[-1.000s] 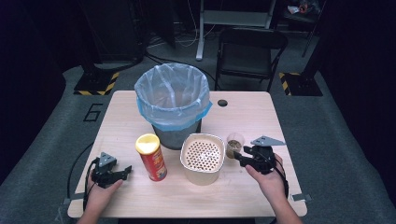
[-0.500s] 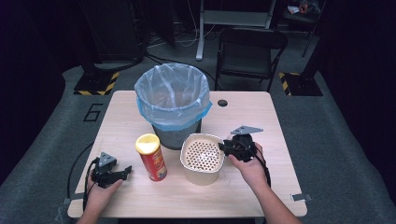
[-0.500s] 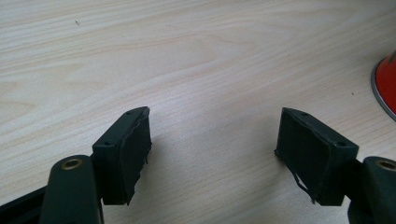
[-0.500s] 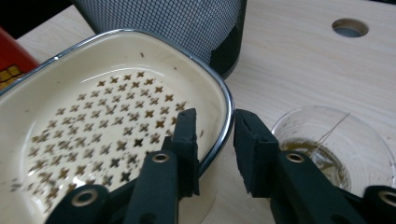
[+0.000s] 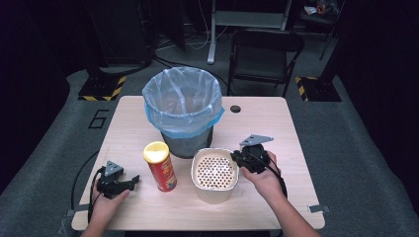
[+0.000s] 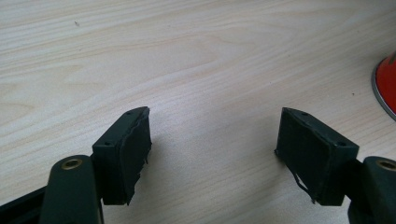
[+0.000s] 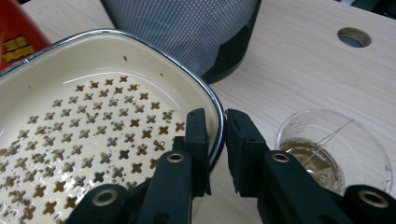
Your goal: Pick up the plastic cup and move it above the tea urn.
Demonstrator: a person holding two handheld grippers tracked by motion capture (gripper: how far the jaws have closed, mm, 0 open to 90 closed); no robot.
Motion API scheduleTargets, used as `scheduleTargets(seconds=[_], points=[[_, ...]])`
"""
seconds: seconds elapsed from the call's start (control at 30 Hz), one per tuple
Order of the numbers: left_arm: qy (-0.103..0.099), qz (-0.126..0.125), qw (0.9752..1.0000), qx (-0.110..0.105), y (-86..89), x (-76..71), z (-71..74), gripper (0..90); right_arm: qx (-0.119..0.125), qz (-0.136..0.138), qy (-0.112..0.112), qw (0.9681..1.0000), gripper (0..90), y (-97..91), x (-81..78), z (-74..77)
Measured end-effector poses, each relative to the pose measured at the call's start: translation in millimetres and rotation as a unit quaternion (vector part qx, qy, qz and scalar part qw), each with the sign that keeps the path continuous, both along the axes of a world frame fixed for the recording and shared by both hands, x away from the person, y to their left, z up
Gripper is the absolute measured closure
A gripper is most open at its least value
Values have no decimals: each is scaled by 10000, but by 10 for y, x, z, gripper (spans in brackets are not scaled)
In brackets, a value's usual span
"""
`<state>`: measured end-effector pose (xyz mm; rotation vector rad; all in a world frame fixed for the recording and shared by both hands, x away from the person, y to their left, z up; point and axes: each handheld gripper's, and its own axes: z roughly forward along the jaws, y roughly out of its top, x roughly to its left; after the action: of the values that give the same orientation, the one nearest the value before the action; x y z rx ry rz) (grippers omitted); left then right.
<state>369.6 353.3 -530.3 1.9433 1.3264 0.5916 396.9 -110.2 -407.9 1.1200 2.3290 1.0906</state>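
A cream metal bowl (image 5: 213, 173) with a perforated bottom (image 7: 93, 135) sits on the table in front of the bin. My right gripper (image 5: 238, 159) is at its right rim. In the right gripper view the jaws (image 7: 217, 116) have just been closing, and they now pinch the rim (image 7: 212, 100), one pad inside the bowl and one outside. My left gripper (image 5: 129, 181) rests on the table at the front left. Its jaws (image 6: 212, 126) stand apart over bare wood with nothing between them.
A mesh bin (image 5: 183, 106) with a blue liner stands behind the bowl. A red chips can (image 5: 159, 165) with a yellow lid is left of the bowl. A small clear cup (image 7: 334, 149) holding a little liquid sits right of my right jaws. The table (image 5: 267, 118) has a cable hole (image 5: 235, 108).
My right gripper moved left from beside the small cup to the bowl's right rim and shut on it. The left gripper stayed where it was.
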Motion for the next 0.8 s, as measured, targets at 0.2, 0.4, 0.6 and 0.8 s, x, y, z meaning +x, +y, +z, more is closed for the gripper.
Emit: scheduleTargets(seconds=[0.2,0.4,0.6,0.8], points=[[-8,-5,10000,26,1,0,1,258,25,177,5,9998,792,-18,-142,-6],[-3,-3,10000,25,1,0,2,257,197,152,-141,9996,669,-65,-226,27],[-3,-4,10000,28,1,0,2,258,271,-414,-375,9981,488,-303,-142,104],[-4,-1,10000,17,1,0,1,258,88,-935,-350,9950,395,-557,19,-99]])
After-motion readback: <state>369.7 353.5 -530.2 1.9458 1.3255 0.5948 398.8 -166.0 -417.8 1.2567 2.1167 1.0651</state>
